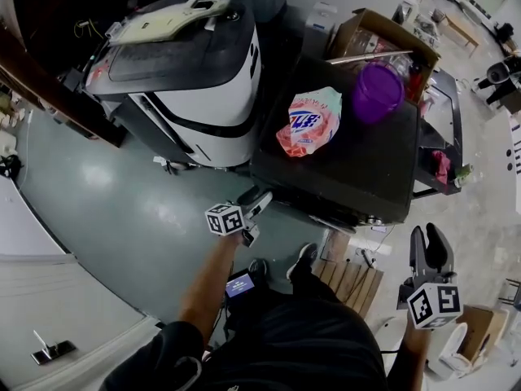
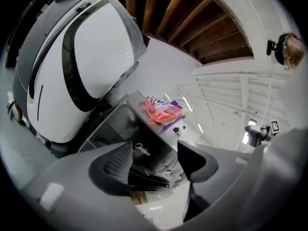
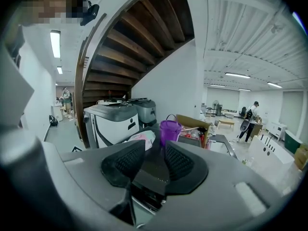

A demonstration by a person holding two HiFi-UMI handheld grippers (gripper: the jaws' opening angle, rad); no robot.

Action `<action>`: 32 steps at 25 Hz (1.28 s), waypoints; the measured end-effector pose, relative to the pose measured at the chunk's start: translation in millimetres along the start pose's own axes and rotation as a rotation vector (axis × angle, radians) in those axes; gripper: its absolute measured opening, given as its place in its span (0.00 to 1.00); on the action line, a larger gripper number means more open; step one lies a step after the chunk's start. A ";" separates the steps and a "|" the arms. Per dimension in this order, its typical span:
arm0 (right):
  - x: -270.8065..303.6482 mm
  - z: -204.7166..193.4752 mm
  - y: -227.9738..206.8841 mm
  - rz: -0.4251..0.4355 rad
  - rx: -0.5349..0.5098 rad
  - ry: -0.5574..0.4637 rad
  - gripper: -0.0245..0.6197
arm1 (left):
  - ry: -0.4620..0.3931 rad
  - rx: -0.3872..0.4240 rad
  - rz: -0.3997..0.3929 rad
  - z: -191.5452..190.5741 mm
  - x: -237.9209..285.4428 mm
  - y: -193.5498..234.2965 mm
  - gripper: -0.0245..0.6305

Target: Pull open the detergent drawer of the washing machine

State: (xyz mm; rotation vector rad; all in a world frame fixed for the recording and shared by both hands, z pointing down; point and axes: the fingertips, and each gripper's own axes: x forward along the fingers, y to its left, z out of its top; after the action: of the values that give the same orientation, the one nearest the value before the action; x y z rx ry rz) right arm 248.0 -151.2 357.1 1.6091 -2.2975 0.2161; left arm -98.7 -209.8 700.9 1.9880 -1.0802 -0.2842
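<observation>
Grey hand-held grippers (image 1: 259,204) (image 1: 430,239) bear black-white marker cubes (image 1: 225,218) (image 1: 434,304).

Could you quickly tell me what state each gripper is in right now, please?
Left gripper: open, holding nothing.
Right gripper: jaws narrowly apart, holding nothing.

This is a large open workshop or test hall, not a home: a painted grey-green floor (image 1: 122,210), long ceiling strip lights (image 3: 240,75) and the underside of a curved wooden staircase (image 3: 139,37). A washing machine (image 1: 358,165) stands free on that floor beside a white and grey machine (image 1: 195,80), with a cardboard box (image 1: 366,31) at its top's far edge. People (image 3: 250,117) stand far off.
</observation>
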 end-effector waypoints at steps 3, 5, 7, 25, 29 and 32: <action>6.1 -3.7 -6.7 0.006 -0.009 0.023 0.20 | -0.014 -0.048 -0.007 -8.6 10.1 15.7 0.55; 10.7 -5.7 -10.3 0.010 -0.018 0.042 0.20 | -0.013 -0.075 -0.012 -16.8 16.5 26.0 0.55; 14.9 -9.5 -14.4 0.015 -0.031 0.062 0.20 | -0.016 -0.108 -0.017 -25.8 21.6 37.3 0.55; 46.2 -51.5 -49.6 0.007 -0.060 0.211 0.20 | -0.378 -0.411 -0.374 -6.1 57.6 50.9 0.61; 49.3 -65.8 -54.5 0.011 -0.055 0.240 0.20 | -0.458 -0.535 -0.452 -2.2 53.3 56.8 0.62; 49.4 -76.5 -61.1 0.009 -0.045 0.251 0.20 | -0.495 -0.615 -0.466 -1.8 54.1 60.5 0.60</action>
State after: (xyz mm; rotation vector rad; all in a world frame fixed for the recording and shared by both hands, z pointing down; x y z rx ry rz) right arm 303.4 -192.9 442.1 1.4588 -2.1039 0.3454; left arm -100.5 -267.8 757.7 1.6005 -0.6683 -1.2501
